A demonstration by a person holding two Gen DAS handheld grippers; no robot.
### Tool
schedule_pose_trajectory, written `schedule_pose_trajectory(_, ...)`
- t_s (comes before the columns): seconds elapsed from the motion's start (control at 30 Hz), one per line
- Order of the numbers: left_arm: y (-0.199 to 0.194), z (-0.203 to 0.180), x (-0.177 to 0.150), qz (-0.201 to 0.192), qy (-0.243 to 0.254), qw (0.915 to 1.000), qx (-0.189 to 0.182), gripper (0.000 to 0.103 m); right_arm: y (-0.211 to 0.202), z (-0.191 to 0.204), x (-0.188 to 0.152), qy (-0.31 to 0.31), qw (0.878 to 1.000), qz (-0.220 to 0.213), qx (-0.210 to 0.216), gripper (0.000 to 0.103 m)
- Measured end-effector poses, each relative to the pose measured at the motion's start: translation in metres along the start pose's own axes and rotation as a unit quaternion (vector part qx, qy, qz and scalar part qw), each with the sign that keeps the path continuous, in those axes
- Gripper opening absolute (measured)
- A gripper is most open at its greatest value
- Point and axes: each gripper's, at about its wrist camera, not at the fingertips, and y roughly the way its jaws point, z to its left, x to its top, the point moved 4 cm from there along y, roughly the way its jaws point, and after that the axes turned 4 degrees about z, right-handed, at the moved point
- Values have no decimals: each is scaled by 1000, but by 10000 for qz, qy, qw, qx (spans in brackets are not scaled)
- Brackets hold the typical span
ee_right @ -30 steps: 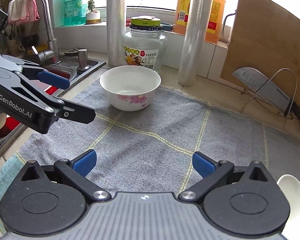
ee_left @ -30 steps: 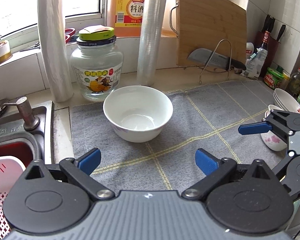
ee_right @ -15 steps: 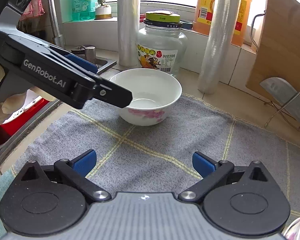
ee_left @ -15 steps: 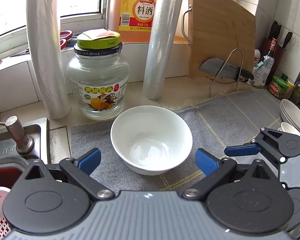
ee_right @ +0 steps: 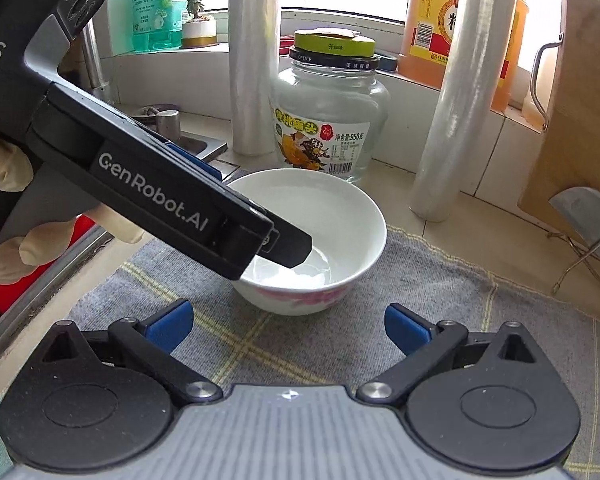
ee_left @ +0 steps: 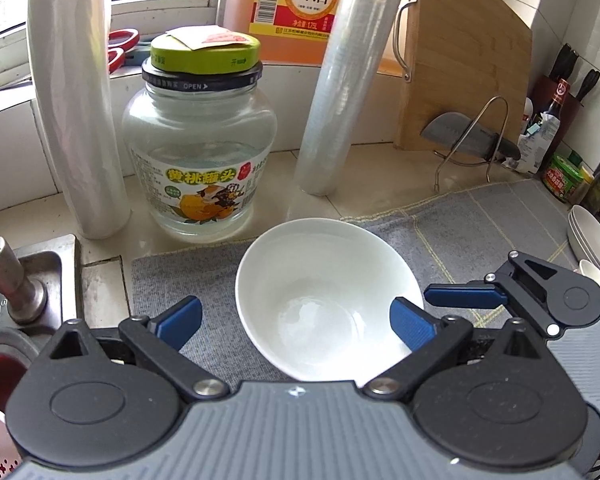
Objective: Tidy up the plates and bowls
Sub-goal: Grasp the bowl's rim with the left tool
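From the left wrist camera, we're looking down on the white bowl [ee_left: 328,300], which sits upright on the grey mat [ee_left: 480,220] near the mat's back left corner. Our left hand-held gripper [ee_left: 296,322] is released, jaws spread wide: the right blue pad [ee_left: 410,326] lies inside the bowl against its right wall, while the left pad [ee_left: 180,320] stands outside, over the mat to the bowl's left. So the bowl's left wall sits between the pads, not yet pinched. Behind the bowl on the worktop [ee_left: 380,168] stands the glass jar [ee_left: 200,148] with its green lid, flanked by two rolls of cling film [ee_left: 76,112]. At far right we catch a stack of dishes [ee_left: 590,240], and the right hand-held gripper [ee_left: 464,296] pokes in just beside the bowl's right rim.

Over to the right wrist camera. Our right hand-held gripper [ee_right: 288,326] is released too, pads wide apart and holding nothing, hovering over the mat [ee_right: 500,332] just in front of the bowl [ee_right: 320,236], whose pink flower print faces us. The left hand-held gripper [ee_right: 288,246] slants in from the left, one finger tip dipping inside the bowl. A gloved hand [ee_right: 16,216] grips its handle. The jar [ee_right: 328,120] stands right behind the bowl.
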Motion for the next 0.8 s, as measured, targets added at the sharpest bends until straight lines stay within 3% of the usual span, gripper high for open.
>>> schedule_pose_trajectory(0.43,17,3,17,272,205,9987,-378,97,8,-5,11,-35,9999,-165,13,100)
schedule_pose_trajectory(0.8,24,-4,25,682,728,9934,-568,91,8,-4,12,-102,9995,-277,103,99)
